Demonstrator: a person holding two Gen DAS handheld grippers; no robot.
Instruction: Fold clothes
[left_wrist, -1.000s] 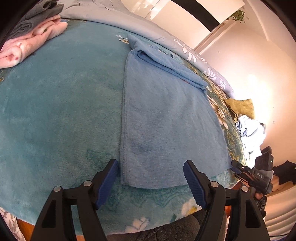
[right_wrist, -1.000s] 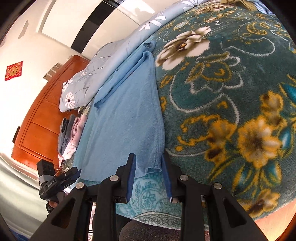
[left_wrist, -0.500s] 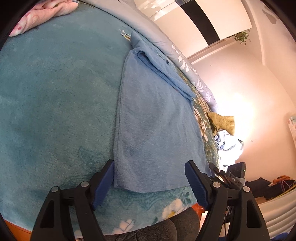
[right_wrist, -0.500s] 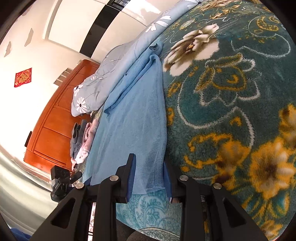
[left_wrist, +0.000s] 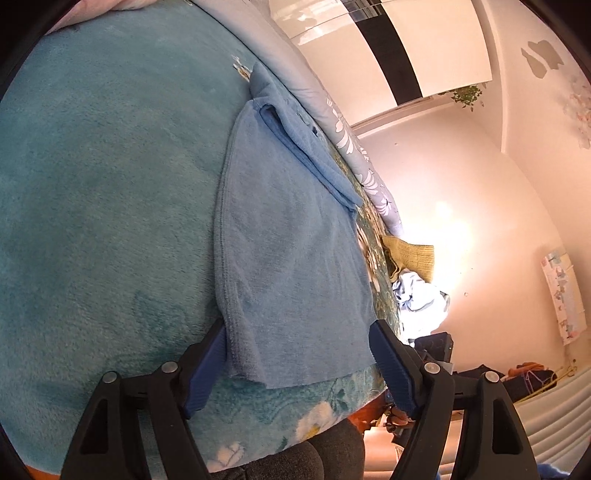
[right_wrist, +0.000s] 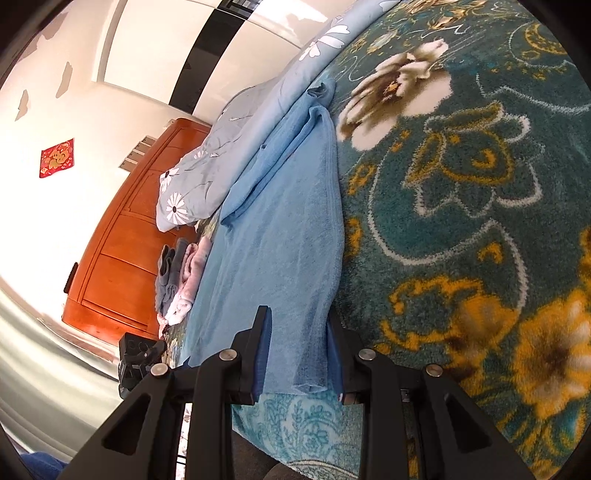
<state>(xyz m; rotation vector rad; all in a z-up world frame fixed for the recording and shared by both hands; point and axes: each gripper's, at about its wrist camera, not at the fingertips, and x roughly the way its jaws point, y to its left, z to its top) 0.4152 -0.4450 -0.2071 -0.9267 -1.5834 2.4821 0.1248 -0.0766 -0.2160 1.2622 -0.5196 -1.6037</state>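
Observation:
A light blue towel (left_wrist: 288, 258) lies flat on the teal blanket (left_wrist: 103, 206), its far end folded back into a narrow band (left_wrist: 310, 155). My left gripper (left_wrist: 299, 369) is open wide, and the towel's near left corner lies between its blue pads (left_wrist: 207, 365) without being pressed. In the right wrist view the same towel (right_wrist: 280, 236) runs away from me. My right gripper (right_wrist: 299, 354) stands narrowly open over the near right corner; the cloth fills the gap, and its edge lies against the right pad (right_wrist: 334, 354).
A grey floral quilt (right_wrist: 207, 184) lies rolled along the far side. Folded pink and grey clothes (right_wrist: 181, 277) sit by the orange headboard (right_wrist: 122, 258). A pile of pale clothes (left_wrist: 417, 291) lies at the bed's other end. The person's dark-trousered leg (left_wrist: 295, 461) is at the bed edge.
The left gripper has rolled and come closer to the towel's near left corner, which now lies between its pads. The right gripper has edged forward over the right corner.

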